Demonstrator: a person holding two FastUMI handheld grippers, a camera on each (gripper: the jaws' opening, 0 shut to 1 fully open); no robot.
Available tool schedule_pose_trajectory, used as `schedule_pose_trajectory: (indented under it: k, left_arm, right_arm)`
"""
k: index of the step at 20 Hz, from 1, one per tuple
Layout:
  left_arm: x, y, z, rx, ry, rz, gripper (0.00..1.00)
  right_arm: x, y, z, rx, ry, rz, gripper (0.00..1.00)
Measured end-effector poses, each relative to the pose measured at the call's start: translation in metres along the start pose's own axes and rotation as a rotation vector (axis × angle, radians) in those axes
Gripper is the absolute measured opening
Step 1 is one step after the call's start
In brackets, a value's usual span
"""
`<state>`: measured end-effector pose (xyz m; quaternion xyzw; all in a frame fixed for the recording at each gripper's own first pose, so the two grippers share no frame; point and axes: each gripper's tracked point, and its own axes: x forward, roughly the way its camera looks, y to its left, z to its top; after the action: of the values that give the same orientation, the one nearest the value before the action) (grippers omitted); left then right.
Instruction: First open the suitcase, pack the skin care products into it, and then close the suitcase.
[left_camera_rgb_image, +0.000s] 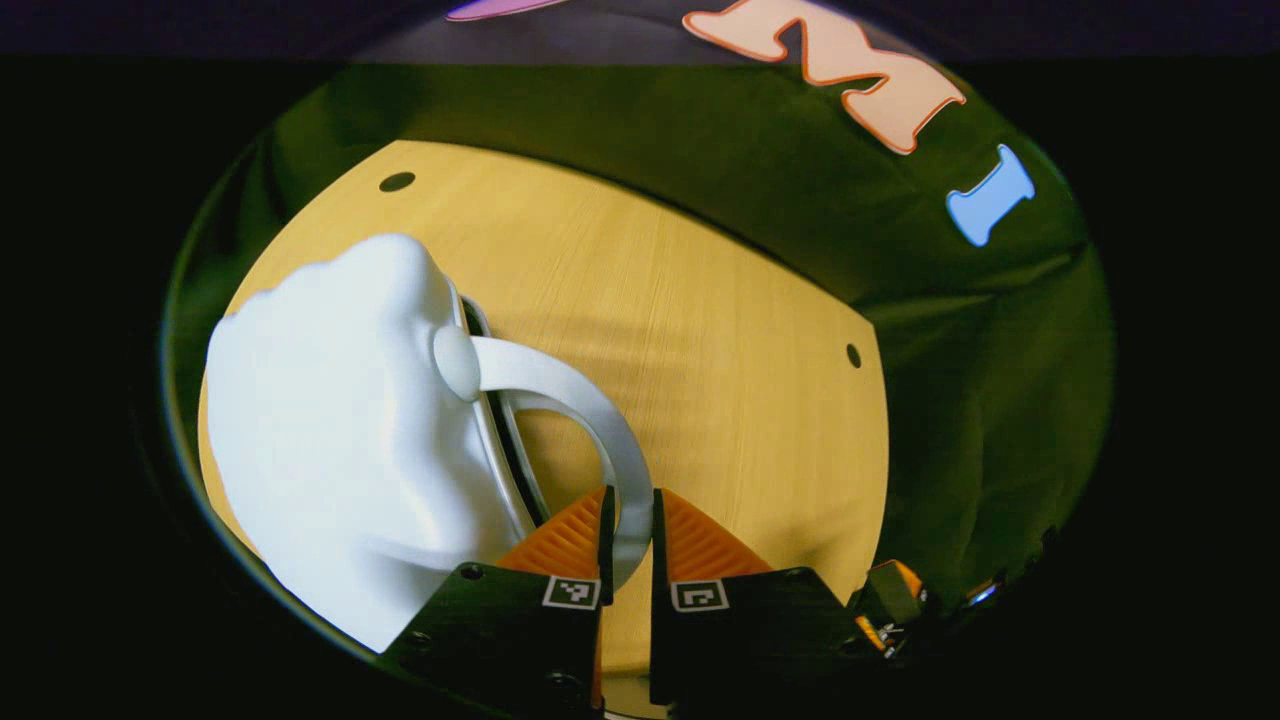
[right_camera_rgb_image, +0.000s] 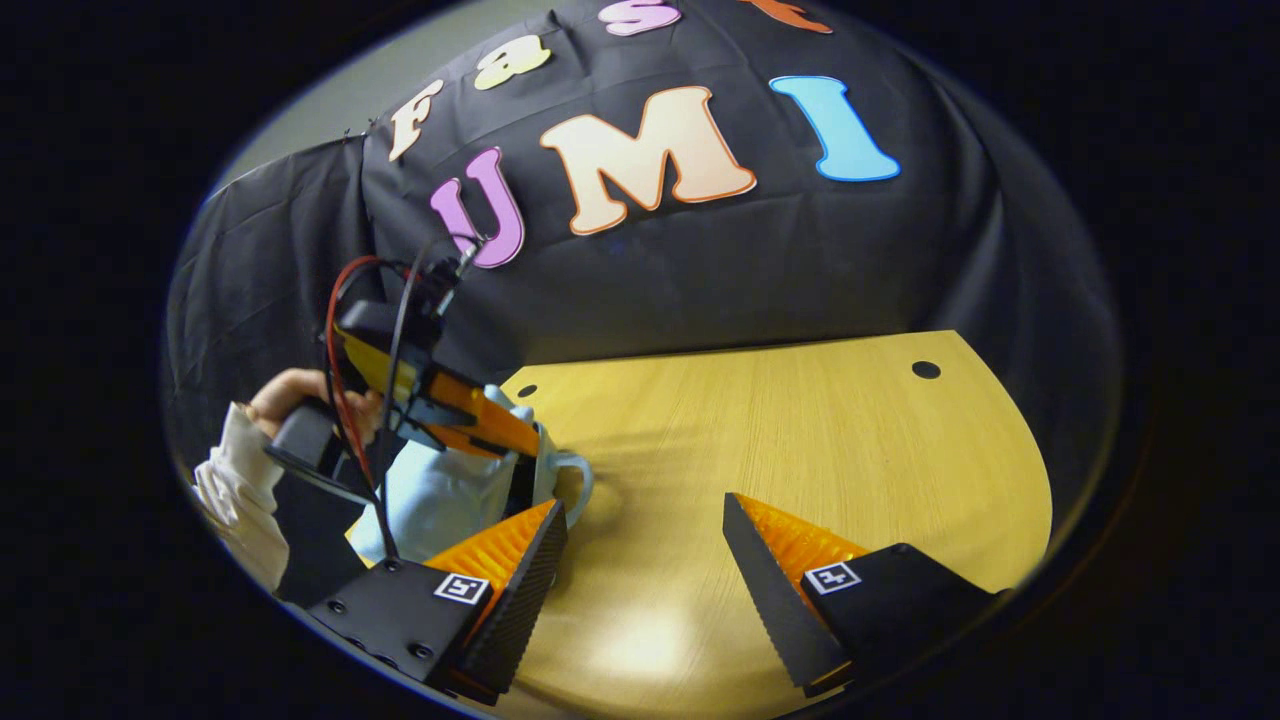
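A: Left gripper (left_camera_rgb_image: 628, 535) status?
B: Clamped on the white suitcase's (left_camera_rgb_image: 340, 440) handle (left_camera_rgb_image: 575, 400), steadying the case on the wooden table (left_camera_rgb_image: 700, 330).
A: Right gripper (right_camera_rgb_image: 645, 565)?
B: Released, fingers spread, hovering near.

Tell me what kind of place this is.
Likely a recording booth, not a home: black cloth wall behind a bare wooden table, where a person's hand works the left gripper clamped on a white suitcase's handle.
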<state>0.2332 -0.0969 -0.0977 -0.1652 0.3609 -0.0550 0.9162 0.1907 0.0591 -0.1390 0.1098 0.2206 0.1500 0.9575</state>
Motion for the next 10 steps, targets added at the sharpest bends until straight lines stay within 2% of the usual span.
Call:
schedule_pose_trajectory:
  k: [1, 2, 7, 9, 10]
  left_arm:
    - [0.006, 0.001, -0.002, -0.003, 0.016, 0.016, 0.12]
    - [0.011, 0.002, -0.004, -0.002, 0.027, 0.03, 0.12]
    - [0.02, 0.007, -0.008, 0.042, 0.059, 0.104, 0.12]
    - [0.016, 0.008, -0.009, 0.035, 0.061, 0.104, 0.13]
    - [0.01, 0.007, -0.013, 0.03, 0.063, 0.099, 0.21]
  right_arm:
    - [-0.002, -0.005, 0.003, 0.003, -0.008, -0.009, 0.94]
    - [-0.004, -0.011, 0.005, 0.0, -0.018, -0.022, 0.98]
    - [-0.017, -0.03, 0.013, 0.006, -0.049, -0.054, 0.98]
    - [-0.022, -0.029, 0.016, 0.005, -0.061, -0.049, 0.98]
    - [-0.025, -0.028, 0.016, 0.002, -0.067, -0.043, 0.98]
